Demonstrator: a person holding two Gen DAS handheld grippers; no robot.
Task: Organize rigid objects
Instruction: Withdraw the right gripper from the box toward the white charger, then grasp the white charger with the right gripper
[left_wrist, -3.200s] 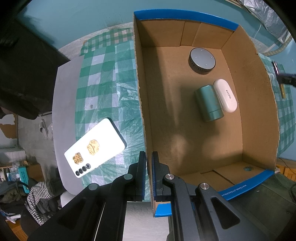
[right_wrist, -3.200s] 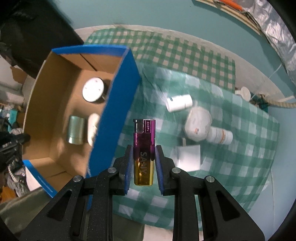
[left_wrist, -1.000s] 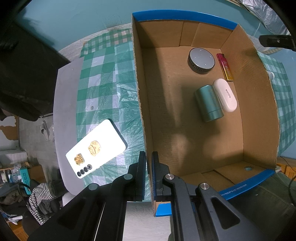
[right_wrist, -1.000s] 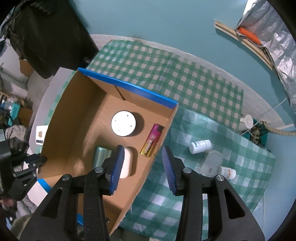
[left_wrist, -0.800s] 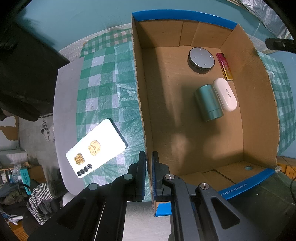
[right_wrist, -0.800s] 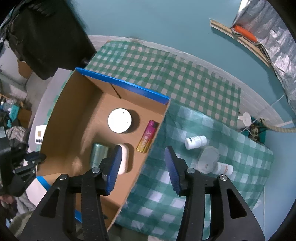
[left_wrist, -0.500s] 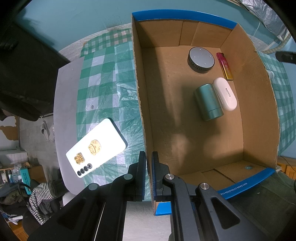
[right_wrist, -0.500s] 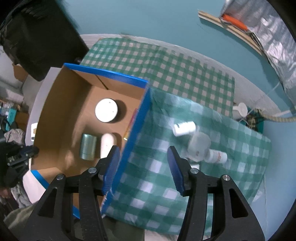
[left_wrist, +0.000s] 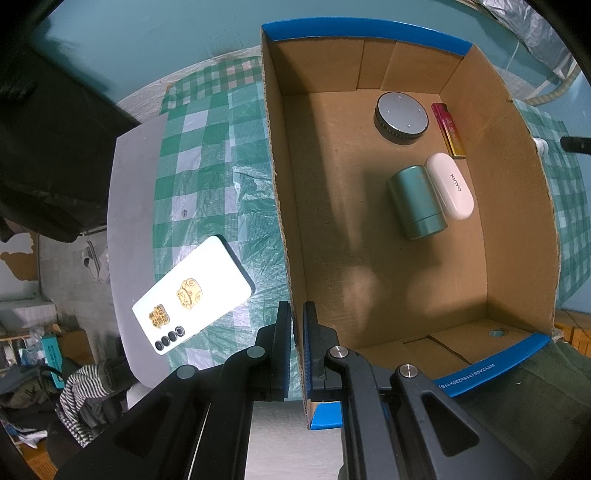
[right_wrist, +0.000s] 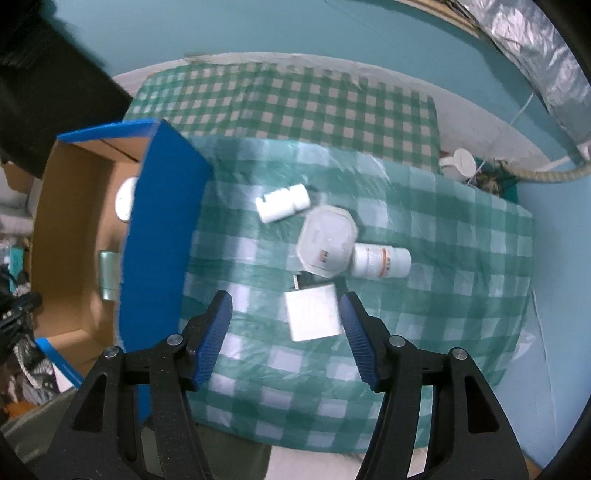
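Note:
A cardboard box (left_wrist: 280, 206) with blue-taped edges stands on the green checked cloth. Inside lie a round grey puck (left_wrist: 402, 116), a purple-gold lighter (left_wrist: 448, 130), a teal tin (left_wrist: 415, 201) and a white case (left_wrist: 450, 185). My left gripper (left_wrist: 296, 321) is shut on the box's near left wall. My right gripper (right_wrist: 286, 314) is open and empty above the cloth, right of the box (right_wrist: 162, 236). Under it lie a white square block (right_wrist: 313, 316), an octagonal white container (right_wrist: 328, 240), a white bottle (right_wrist: 380, 262) and a small white bottle (right_wrist: 282, 202).
A white phone (left_wrist: 194, 298) lies face down on the cloth left of the box, near the table's edge. A dark shape fills the far left of both views. The teal floor lies beyond the table; clutter sits low at the left.
My right gripper let go of the lighter, which now lies in the box, and moved right over the loose white items, opening wider. My left gripper has stayed on the box wall.

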